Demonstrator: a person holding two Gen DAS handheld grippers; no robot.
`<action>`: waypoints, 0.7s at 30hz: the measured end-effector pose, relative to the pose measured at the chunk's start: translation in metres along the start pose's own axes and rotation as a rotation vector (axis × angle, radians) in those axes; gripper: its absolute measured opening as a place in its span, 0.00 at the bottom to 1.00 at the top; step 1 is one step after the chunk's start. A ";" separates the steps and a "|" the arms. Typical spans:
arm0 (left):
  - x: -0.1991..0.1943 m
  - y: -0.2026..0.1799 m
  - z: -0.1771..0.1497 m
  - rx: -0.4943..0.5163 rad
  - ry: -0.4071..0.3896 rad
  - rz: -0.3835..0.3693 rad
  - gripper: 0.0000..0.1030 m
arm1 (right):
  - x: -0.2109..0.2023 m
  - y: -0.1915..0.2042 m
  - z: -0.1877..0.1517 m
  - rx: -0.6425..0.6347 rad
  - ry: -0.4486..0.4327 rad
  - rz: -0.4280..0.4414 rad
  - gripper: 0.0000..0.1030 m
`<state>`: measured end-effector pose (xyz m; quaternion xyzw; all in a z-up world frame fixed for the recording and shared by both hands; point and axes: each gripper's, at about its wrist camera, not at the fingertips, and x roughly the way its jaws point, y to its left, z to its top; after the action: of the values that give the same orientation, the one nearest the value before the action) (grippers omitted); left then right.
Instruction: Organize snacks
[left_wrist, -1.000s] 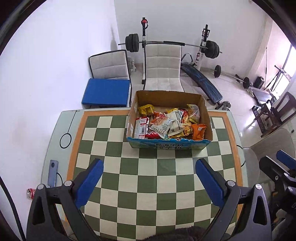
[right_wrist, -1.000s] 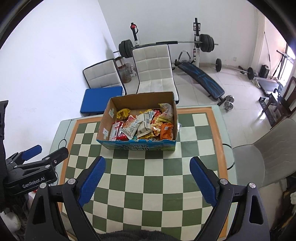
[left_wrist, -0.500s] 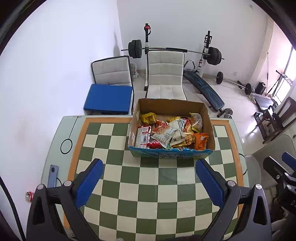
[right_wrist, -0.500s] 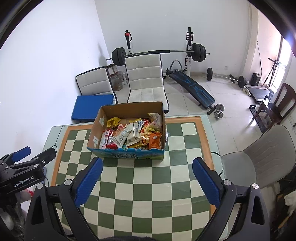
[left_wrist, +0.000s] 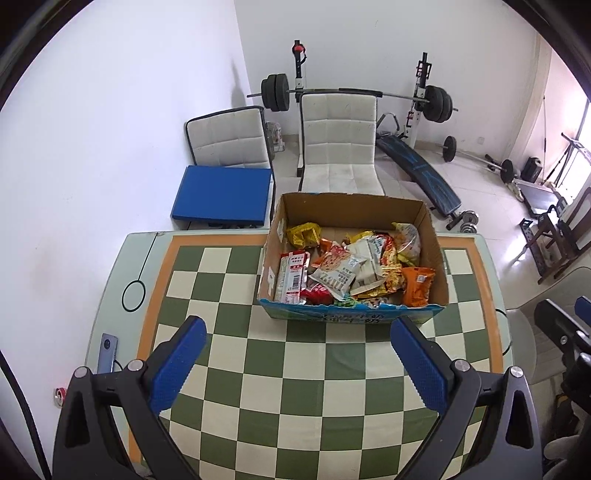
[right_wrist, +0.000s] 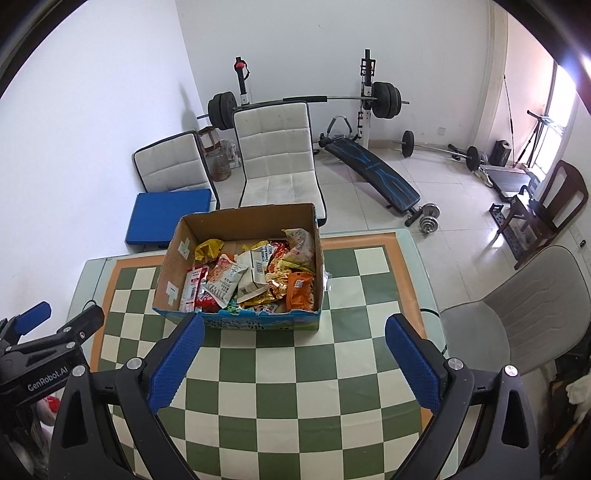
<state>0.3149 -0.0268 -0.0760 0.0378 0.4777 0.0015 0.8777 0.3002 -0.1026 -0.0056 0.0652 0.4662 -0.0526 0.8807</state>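
- Cardboard box (left_wrist: 352, 258) sits on the checked table (left_wrist: 295, 387), straight ahead of the left gripper (left_wrist: 297, 354) and apart from it, its top open.
- Left gripper's blue pads (left_wrist: 177, 369) stand wide apart over bare table, nothing between them.
- Snacks (left_wrist: 354, 269) lie heaped inside the box: an orange packet (left_wrist: 417, 286) at its near right corner, a yellow one (left_wrist: 303, 234) at the far left, a red-and-white pack (left_wrist: 291, 277) against the left wall.
- Right gripper (right_wrist: 293, 354) is also spread wide and empty; the box lies just ahead and a little to its left, with its left pad (right_wrist: 175, 363) crossing the box's near edge in view.
- Phone (left_wrist: 107, 350) rests on the table edge, left of the left gripper.
- White chairs (left_wrist: 340, 144) stand beyond the box, with a barbell rack (left_wrist: 354, 96) behind them.
- Grey chair (right_wrist: 524, 306) stands to the right of the right gripper.
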 end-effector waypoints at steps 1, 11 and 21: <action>0.001 0.001 0.000 -0.004 0.003 -0.003 0.99 | 0.000 0.000 0.000 -0.003 -0.001 -0.004 0.97; 0.006 -0.001 0.001 0.005 0.007 -0.004 0.99 | 0.007 0.002 0.002 -0.004 0.004 -0.008 0.98; 0.005 -0.005 -0.001 0.018 0.012 -0.006 0.99 | 0.011 0.001 -0.002 -0.007 0.015 0.006 0.98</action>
<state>0.3162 -0.0315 -0.0811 0.0443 0.4830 -0.0054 0.8745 0.3048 -0.1012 -0.0159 0.0640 0.4729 -0.0479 0.8775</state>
